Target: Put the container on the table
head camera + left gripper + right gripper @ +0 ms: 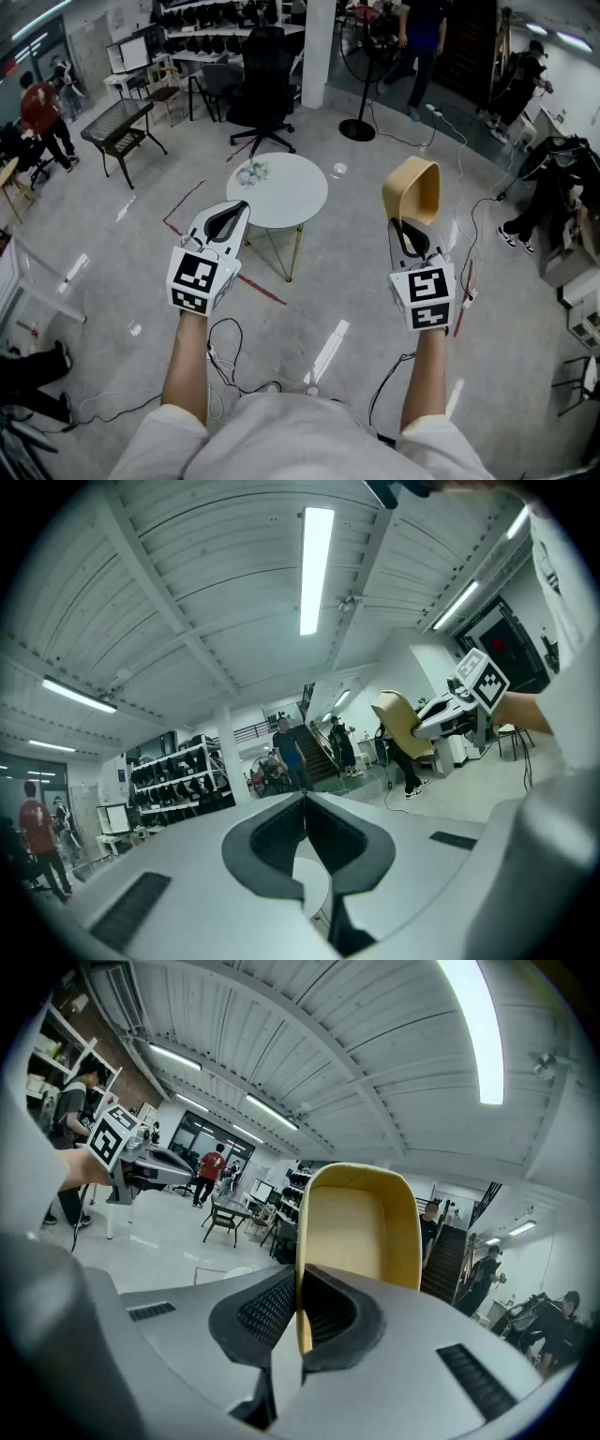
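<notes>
A tan, open-topped container point(414, 190) hangs in the air at the right, its opening tipped sideways. My right gripper point(404, 223) is shut on its rim; in the right gripper view the container point(363, 1225) fills the space just past the pinched jaws point(299, 1290). The round white table point(278, 190) stands ahead and to the left of the container, with a small clear bundle point(253, 172) on it. My left gripper point(240, 208) hovers at the table's near left edge, shut with nothing between its jaws point(306, 803). From the left gripper view, the container point(400, 721) shows at the right.
A black office chair point(264, 86) stands behind the table, a floor fan point(359, 56) to its right and a dark mesh side table point(117, 124) at the left. Cables run over the floor. Several people stand around the room's edges.
</notes>
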Tool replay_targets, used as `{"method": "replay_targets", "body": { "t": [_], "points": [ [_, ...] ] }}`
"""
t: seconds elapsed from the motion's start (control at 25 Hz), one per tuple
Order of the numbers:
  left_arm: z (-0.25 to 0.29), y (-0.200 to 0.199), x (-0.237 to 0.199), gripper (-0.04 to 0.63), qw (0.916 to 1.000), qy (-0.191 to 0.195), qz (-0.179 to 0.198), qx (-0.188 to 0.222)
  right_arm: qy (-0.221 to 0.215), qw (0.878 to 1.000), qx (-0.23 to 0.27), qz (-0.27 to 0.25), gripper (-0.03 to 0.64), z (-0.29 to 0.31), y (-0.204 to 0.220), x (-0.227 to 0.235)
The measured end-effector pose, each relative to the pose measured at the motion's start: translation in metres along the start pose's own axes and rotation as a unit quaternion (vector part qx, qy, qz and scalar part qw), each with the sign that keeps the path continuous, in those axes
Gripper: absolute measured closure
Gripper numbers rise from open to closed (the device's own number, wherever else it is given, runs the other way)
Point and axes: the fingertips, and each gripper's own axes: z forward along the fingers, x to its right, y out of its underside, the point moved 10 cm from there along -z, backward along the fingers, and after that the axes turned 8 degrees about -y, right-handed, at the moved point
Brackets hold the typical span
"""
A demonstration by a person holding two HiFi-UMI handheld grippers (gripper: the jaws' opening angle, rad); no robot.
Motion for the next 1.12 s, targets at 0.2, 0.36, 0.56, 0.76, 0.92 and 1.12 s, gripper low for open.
{"method": "replay_targets", "body": {
  "t": [0.2,0.36,0.56,0.76,0.92,1.12],
  "points": [
    [-0.008,-0.009,0.008,0.575,1.0000,-0.004,0.007,0.004,-0.001,1.000,0.003,-0.003,0.594,-0.010,-0.001,0.004],
    [-0.011,-0.010,0.019,0.575,0.9999,-0.004,0.013,-0.002,-0.010,1.000,0.015,0.004,0.594,-0.014,0.002,0.009],
    [-0.011,-0.005,0.034,0.575,0.9998,-0.008,0.011,-0.016,-0.028,0.999,0.023,0.017,0.592,-0.014,0.018,0.017],
    [0.004,0.011,0.035,0.575,0.9995,-0.013,0.009,-0.028,-0.037,0.999,0.020,0.024,0.592,0.008,0.034,0.029],
    [0.032,0.027,0.021,0.575,0.9992,-0.020,0.004,-0.033,-0.045,0.999,0.017,0.019,0.592,0.047,0.038,0.039],
    [0.088,0.053,-0.012,0.575,0.9990,-0.025,0.000,-0.037,-0.056,0.998,0.011,0.021,0.592,0.115,0.035,0.055]
  ]
}}
